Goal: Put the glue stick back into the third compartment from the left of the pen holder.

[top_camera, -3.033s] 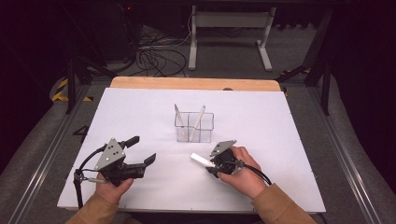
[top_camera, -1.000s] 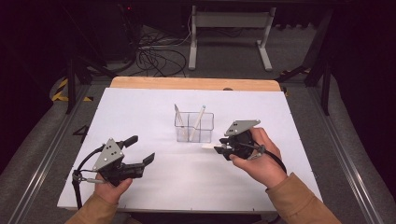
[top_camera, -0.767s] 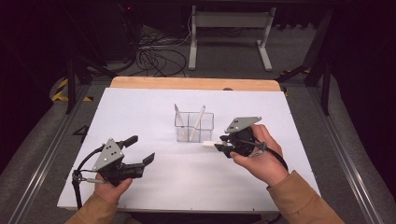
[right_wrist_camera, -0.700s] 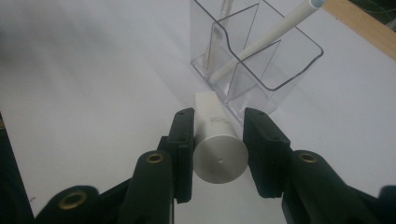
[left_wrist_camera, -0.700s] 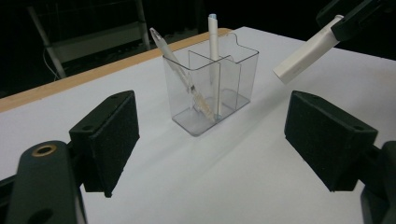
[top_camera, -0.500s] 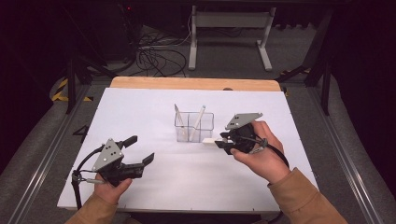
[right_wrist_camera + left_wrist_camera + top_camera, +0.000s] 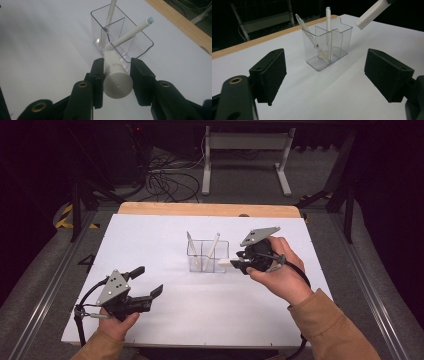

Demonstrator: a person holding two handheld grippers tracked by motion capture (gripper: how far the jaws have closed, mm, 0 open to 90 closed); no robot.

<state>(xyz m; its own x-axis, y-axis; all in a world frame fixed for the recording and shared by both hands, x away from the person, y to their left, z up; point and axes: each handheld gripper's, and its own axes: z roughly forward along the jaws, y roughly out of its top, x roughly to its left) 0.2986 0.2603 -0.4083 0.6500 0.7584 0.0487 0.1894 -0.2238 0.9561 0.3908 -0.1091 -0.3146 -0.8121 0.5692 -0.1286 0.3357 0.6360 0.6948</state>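
White plastic is showing between the fingers of the right gripper (image 7: 239, 265) — a thick white marker (image 7: 115, 75), which the two pads are clamping on either side, with its flat round end facing the camera in the right gripper view and its far end pointing toward the clear holder (image 7: 208, 255). In the high view the marker (image 7: 223, 264) is sitting just right of centre, its tip just beside the holder's right wall, and the person's right hand (image 7: 280, 275) is carrying the gripper above the white bench (image 7: 200, 310). The clear holder is standing upright near the middle of the frame, split into compartments by a thin inner wall. A slim clear pen (image 7: 191, 249) is leaning in the left compartment, and a white pen (image 7: 212, 251) is leaning in the right one. In the left gripper view the marker's tip (image 7: 372, 14) is hanging in the upper right of the frame, above and to the right of the holder (image 7: 327, 45). The left gripper (image 7: 148, 284) is resting at the lower left of the high view in the person's left hand (image 7: 117, 320) — its fingers (image 7: 273, 75) are standing wide apart with nothing between them.
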